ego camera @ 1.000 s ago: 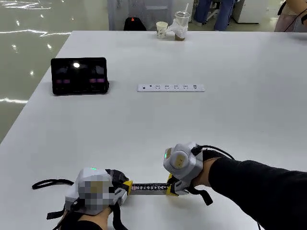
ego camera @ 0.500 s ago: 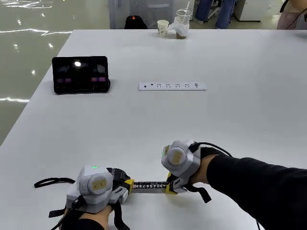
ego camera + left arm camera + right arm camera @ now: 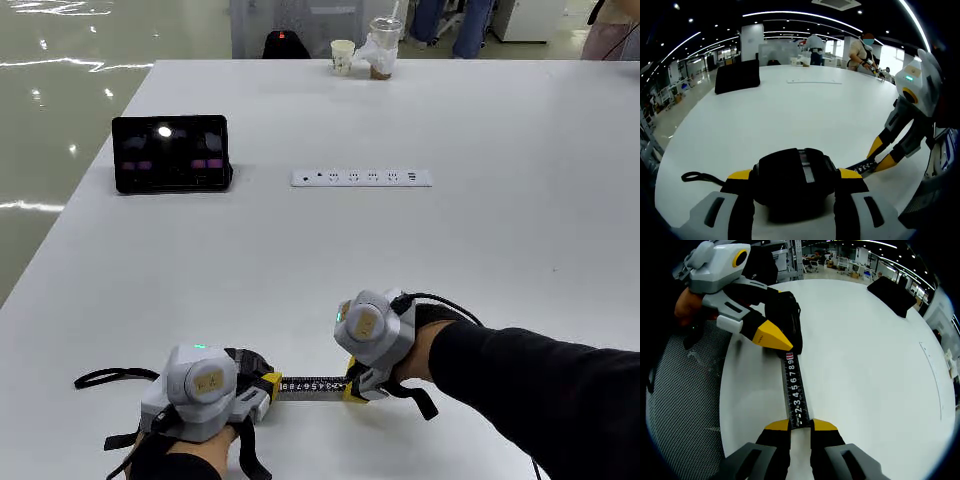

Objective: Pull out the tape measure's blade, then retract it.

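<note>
White bench (image 3: pixel 300 260) takes up nearly all of the head view, with a shiny floor beyond its left edge and two cups (image 3: pixel 360 55) standing at the far edge at the top. At the upper left a dark tablet (image 3: pixel 170 152) stands propped on the bench, and a white power strip (image 3: pixel 361 178) lies flat right of it, near the middle. At the lower left a black strap (image 3: pixel 100 378) lies loose on the surface. Just right of the strap, the left claw (image 3: pixel 262 384) is clenched around the black case (image 3: pixel 792 182) of the tape measure, with one yellow tip on each side of it. From the case the blade (image 3: pixel 312 384) comes out to the right, low over the bench, with its printed digits facing up. Its free end sits between the tips of the right claw (image 3: pixel 800 426), which is closed on it. The long axis of the blade therefore runs left to right at the bottom of the head view, from one claw to the other. In the right gripper view it goes straight up the frame to the case. I judge that only a short part of the blade is out. The coming move probably belongs to the right claw, which should travel along this same line: rightward away from the case to draw more blade, or back toward it to retract. A pull off this line could bend the blade.
</note>
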